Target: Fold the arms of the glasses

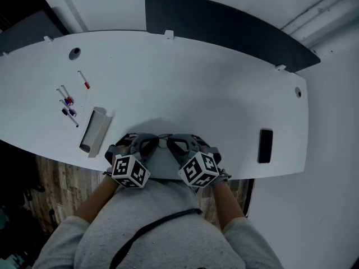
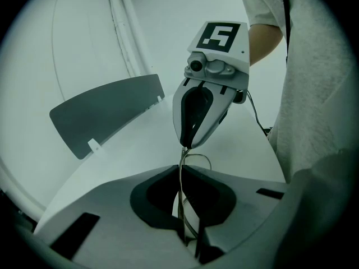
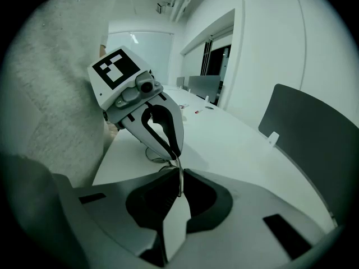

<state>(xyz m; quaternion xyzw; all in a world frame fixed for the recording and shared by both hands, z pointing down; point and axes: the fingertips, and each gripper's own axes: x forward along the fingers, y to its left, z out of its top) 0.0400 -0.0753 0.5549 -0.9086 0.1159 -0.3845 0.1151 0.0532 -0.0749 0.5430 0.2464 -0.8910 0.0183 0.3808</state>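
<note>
**Ana:** Where are the glasses point(image 2: 180, 199)?

**Ben:** They are held over the table point(image 1: 185, 77), near its edge at 6 o'clock in the head view, right in front of the person. They sit between the two claws.

**Ana:** Is the left claw point(image 2: 180, 169) holding them?

**Ben:** Yes. Its jaws are squeezed together on the thin wire. In its own view the wire runs straight from 12 o'clock down to 6 o'clock, back between the jaws.

**Ana:** And the right claw point(image 3: 180, 171)?

**Ben:** It is pinched tight on the wire too. The two claws are tip to tip, nearly touching.

**Ana:** So which claw is nearer?

**Ben:** Neither. Both have hold. In the head view the left claw comes in from 9 o'clock and the right claw from 3 o'clock. The glasses are the little bit in the middle.

**Ana:** Which part does each one hold?

**Ben:** I can't tell, because the wire is too thin. A round loop, maybe a lens rim, shows just past the left claw's tips at about 1 o'clock.

**Ana:** What should come next?

**Ben:** I think one claw must keep still while the other swings its bit round, like shutting a little door. It should go gently, because the wire looks bendy.
</note>
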